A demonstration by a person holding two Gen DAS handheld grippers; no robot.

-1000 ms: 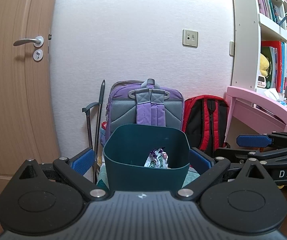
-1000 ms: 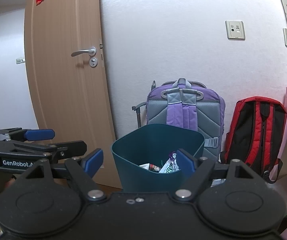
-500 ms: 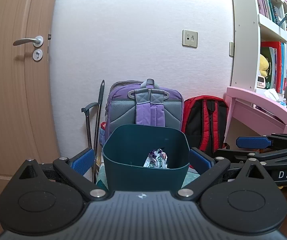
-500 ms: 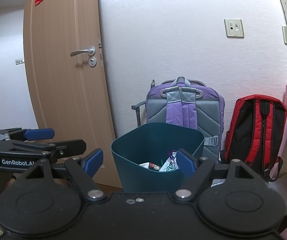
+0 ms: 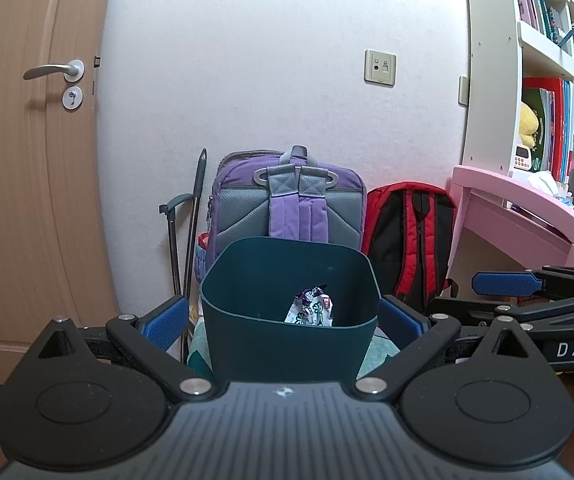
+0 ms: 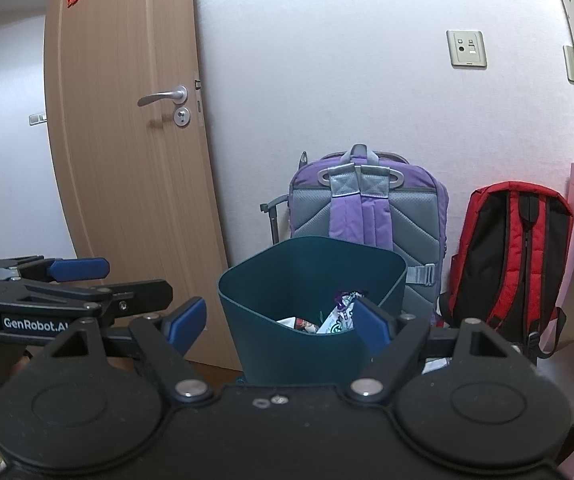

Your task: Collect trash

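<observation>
Both grippers were held level and side by side, pointing at the wall, low near the floor. The left gripper [image 5: 283, 320] had its blue-padded fingers spread wide, empty, framing the bin [image 5: 291, 344] in its view without visibly touching it. The right gripper [image 6: 279, 324] was likewise spread and empty; its right pad [image 6: 371, 326] overlapped the bin's [image 6: 311, 344] rim in its view, though contact could not be told. In the left view the right gripper [image 5: 527, 312] appeared as a black linkage lying flat at the right edge.

The bin was dark teal, smooth plastic, a rounded square with thin walls flaring upward, standing open on the floor. Trash lay inside: a crumpled white wrapper [image 5: 311, 310] with purple and green print, and, in the right view, a second wrapper [image 6: 301, 323] beside the first one [image 6: 341, 314].

Behind the bin a purple bag [image 5: 287, 204] of padded fabric with grey mesh panels and straps leaned on the textured white wall. A red-and-black bag [image 5: 411, 232], quilted, stood just beside it. A wooden door [image 5: 27, 160] with a metal lever handle was at left, a glossy pink desk [image 5: 527, 216] at right.
</observation>
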